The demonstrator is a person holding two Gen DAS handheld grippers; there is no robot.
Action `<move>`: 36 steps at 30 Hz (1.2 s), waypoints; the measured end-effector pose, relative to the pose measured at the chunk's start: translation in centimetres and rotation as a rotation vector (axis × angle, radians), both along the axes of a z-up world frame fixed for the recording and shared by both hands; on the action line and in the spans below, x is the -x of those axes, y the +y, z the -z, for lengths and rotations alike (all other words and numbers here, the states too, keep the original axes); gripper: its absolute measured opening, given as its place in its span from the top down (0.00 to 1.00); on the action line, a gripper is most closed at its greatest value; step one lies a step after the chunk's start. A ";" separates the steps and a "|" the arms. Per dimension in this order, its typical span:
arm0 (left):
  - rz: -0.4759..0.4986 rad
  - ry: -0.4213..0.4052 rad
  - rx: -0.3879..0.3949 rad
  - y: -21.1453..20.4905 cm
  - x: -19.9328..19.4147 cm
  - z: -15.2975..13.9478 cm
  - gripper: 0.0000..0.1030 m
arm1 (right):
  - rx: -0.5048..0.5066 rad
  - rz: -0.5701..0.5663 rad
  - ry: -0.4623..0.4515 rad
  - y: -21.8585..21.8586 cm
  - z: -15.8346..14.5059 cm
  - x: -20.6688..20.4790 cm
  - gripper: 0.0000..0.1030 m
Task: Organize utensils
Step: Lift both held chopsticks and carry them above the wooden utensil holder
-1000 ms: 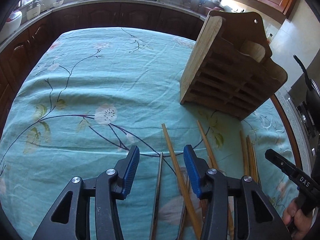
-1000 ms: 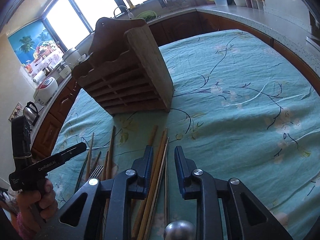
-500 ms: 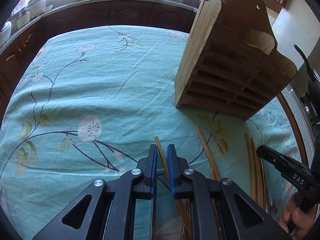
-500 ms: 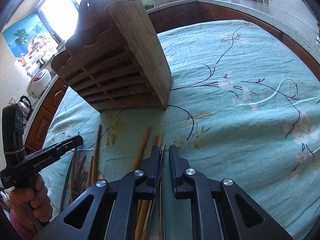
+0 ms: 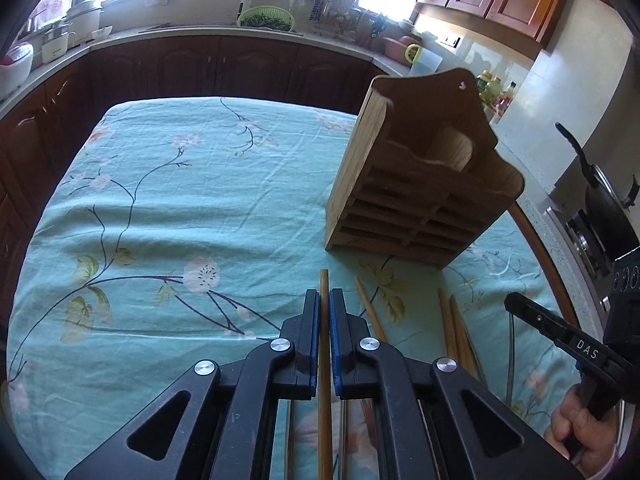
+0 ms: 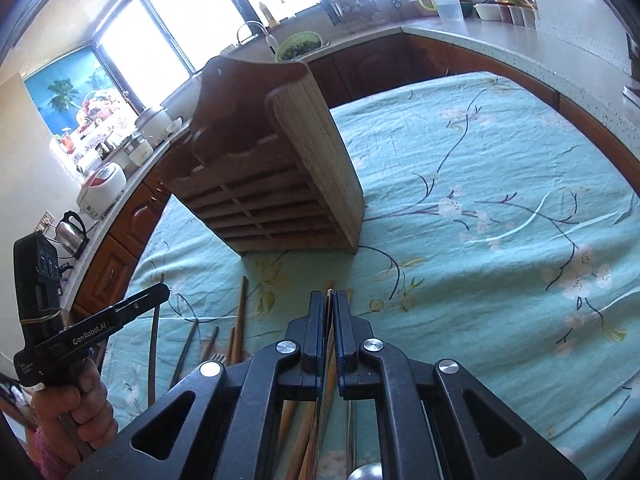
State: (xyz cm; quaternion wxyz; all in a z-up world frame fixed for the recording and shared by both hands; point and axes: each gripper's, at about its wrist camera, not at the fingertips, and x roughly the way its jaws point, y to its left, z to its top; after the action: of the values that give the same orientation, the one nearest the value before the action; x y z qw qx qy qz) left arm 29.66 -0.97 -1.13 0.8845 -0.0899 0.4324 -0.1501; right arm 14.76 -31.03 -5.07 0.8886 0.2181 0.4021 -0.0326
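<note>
My left gripper is shut on a wooden chopstick and holds it above the teal cloth, pointing at the wooden utensil rack. My right gripper is shut on a thin metal utensil, lifted, with the rack just ahead. More chopsticks and metal utensils lie on the cloth in front of the rack. They also show in the right wrist view. The rack's slots look empty.
The table is covered by a teal floral cloth. Kitchen counters with cabinets surround it. A stove with a pan is at the right. A kettle and rice cooker stand on the left counter.
Both grippers went from open to shut, each on a utensil, and lifted up and back from the cloth. The rack now appears farther away.
</note>
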 end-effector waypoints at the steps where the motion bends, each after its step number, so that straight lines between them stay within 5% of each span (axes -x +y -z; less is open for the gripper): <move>1: 0.000 -0.010 0.008 0.2 0.6 -0.5 0.97 | -0.002 -0.003 -0.014 0.1 -0.7 0.2 0.96; 19: 0.033 -0.208 0.109 4.3 11.7 -9.9 0.97 | 0.029 -0.040 -0.246 2.7 -10.5 5.9 0.97; 36: 0.005 -0.310 0.108 4.5 11.9 -12.5 0.97 | 0.067 -0.020 -0.340 2.0 -13.7 5.5 0.97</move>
State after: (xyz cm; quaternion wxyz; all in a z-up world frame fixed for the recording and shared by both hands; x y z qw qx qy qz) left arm 17.76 3.55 11.33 0.9342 -0.1118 0.2822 -0.1874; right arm 9.23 -29.02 8.63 0.9509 0.1869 0.2468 0.0005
